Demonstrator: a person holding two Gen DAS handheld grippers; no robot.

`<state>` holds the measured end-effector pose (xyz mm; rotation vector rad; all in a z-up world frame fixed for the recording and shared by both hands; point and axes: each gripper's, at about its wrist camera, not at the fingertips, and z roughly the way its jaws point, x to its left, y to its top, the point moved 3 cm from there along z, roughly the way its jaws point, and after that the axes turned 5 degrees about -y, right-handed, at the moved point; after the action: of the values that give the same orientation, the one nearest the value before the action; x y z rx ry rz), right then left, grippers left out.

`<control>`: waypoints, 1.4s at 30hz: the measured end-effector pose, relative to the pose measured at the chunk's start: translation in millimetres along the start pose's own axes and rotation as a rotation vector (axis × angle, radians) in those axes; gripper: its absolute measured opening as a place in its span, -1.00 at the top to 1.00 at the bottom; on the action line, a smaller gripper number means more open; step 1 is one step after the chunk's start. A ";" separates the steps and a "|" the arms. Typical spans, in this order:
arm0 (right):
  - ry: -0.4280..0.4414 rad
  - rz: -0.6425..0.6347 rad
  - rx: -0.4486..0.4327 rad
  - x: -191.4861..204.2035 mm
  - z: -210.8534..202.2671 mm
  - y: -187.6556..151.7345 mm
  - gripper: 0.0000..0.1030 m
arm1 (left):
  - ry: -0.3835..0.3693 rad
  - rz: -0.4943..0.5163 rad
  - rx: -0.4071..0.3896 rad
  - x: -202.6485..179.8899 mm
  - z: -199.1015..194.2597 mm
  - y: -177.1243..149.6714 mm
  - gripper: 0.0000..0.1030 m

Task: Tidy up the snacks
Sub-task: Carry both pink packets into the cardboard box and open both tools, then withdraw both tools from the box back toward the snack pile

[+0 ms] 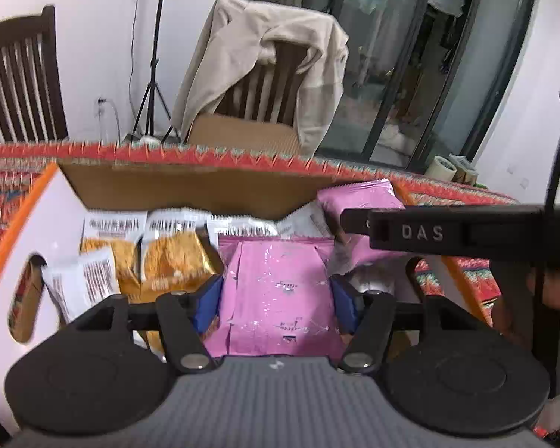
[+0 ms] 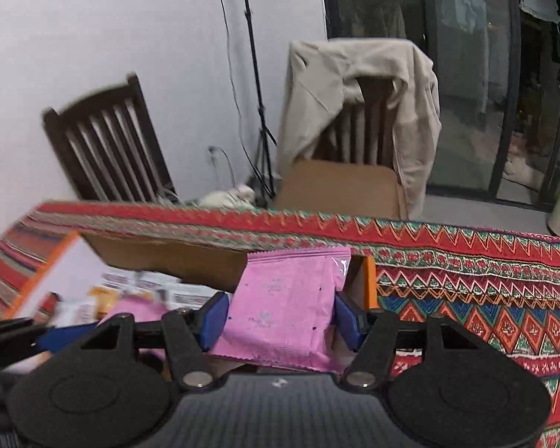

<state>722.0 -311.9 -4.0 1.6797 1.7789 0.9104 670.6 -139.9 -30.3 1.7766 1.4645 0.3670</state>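
Observation:
A cardboard box (image 1: 190, 186) with white and orange flaps sits on the patterned tablecloth. Inside lie several yellow snack packets (image 1: 171, 257) and pink ones. My left gripper (image 1: 276, 298) is shut on a pink packet (image 1: 276, 291), held over the box interior. My right gripper (image 2: 280, 317) is shut on another pink packet (image 2: 291, 298) at the box's right end; it also shows in the left wrist view (image 1: 358, 198). The right gripper's black body (image 1: 448, 233) crosses the left wrist view at right. The box (image 2: 168, 257) shows at the left of the right wrist view.
The red zigzag tablecloth (image 2: 485, 298) covers the table to the right of the box. Behind the table stand a dark wooden chair (image 2: 108, 149), a chair draped with a beige coat (image 1: 265, 63), a tripod stand (image 1: 153, 74) and glass doors (image 1: 448, 74).

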 end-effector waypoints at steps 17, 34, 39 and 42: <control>-0.014 -0.095 -0.129 -4.3 -123.2 -6.3 -0.56 | 0.017 0.205 -0.161 1.3 -171.4 -8.9 -0.65; 0.013 -0.165 -0.362 9.4 -403.0 -191.4 -1.00 | 0.089 0.255 -0.394 -14.9 -409.4 -203.5 -1.00; -0.027 -0.202 -0.391 28.0 -436.4 -252.3 -1.00 | 0.138 0.138 -0.373 -18.4 -422.8 -267.9 -1.00; -0.035 -0.198 -0.364 37.8 -440.6 -290.6 -1.00 | 0.147 0.110 -0.339 -24.1 -423.7 -300.1 -1.00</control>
<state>196.5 -326.5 55.6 1.2606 1.6068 1.0349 176.5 7.8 34.3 1.5834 1.3149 0.7699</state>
